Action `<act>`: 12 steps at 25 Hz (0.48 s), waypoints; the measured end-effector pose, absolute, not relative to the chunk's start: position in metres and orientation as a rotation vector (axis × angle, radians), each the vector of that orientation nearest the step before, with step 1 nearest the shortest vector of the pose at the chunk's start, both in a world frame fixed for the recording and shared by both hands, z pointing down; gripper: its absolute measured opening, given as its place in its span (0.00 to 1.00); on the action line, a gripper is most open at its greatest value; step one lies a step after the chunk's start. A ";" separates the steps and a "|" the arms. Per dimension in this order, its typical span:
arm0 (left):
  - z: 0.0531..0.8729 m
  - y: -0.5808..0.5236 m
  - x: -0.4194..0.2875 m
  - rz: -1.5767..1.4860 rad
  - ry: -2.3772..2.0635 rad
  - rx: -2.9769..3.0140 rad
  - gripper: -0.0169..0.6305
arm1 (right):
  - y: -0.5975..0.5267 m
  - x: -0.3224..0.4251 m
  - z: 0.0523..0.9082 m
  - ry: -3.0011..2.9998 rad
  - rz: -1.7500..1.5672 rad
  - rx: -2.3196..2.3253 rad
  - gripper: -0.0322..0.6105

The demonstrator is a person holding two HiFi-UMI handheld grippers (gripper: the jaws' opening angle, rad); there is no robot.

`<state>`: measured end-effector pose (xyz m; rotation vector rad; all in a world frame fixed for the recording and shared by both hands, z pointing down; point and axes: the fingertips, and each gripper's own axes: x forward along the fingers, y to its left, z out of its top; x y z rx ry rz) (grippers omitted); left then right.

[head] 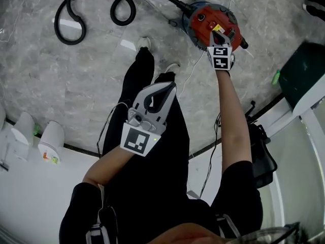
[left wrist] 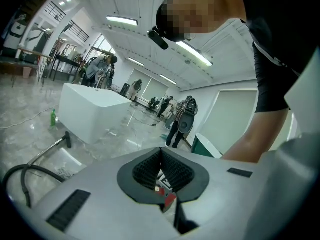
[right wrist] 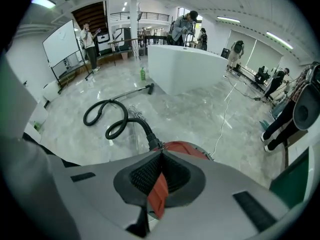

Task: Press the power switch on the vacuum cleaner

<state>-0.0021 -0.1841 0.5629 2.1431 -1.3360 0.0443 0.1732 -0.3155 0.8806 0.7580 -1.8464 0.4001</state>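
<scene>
We find the right gripper [head: 217,33] with jaws closed, its tips over the top of the red vacuum cleaner [head: 202,18] on the floor [head: 101,65]. The left gripper [head: 163,91], jaws likewise together, hangs well apart from it.

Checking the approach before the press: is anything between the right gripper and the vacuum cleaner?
Nothing visible does. The right gripper, jaws together, hangs right over the red top of the vacuum cleaner; the hose leaves from its far side.
</scene>
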 end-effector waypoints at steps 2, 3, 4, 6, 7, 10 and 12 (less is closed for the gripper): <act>0.568 -0.189 -0.008 0.054 -1.338 2.144 0.05 | -0.314 0.174 0.894 -1.824 0.413 0.735 0.07; 0.569 -0.192 -0.010 0.054 -1.341 2.145 0.05 | -0.313 0.175 0.900 -1.811 0.411 0.720 0.07; 0.571 -0.195 -0.012 0.053 -1.342 2.145 0.05 | -0.313 0.176 0.906 -1.797 0.410 0.709 0.07; 0.577 -0.201 -0.012 0.049 -1.339 2.137 0.05 | -0.315 0.180 0.917 -1.776 0.443 0.724 0.07; 0.580 -0.203 -0.013 0.049 -1.334 2.133 0.05 | -0.317 0.182 0.921 -1.768 0.474 0.750 0.07; 0.589 -0.204 -0.013 0.053 -1.317 2.121 0.05 | -0.322 0.185 0.930 -1.751 0.524 0.799 0.07; 0.593 -0.204 -0.013 0.057 -1.307 2.115 0.05 | -0.326 0.185 0.937 -1.738 0.508 0.786 0.07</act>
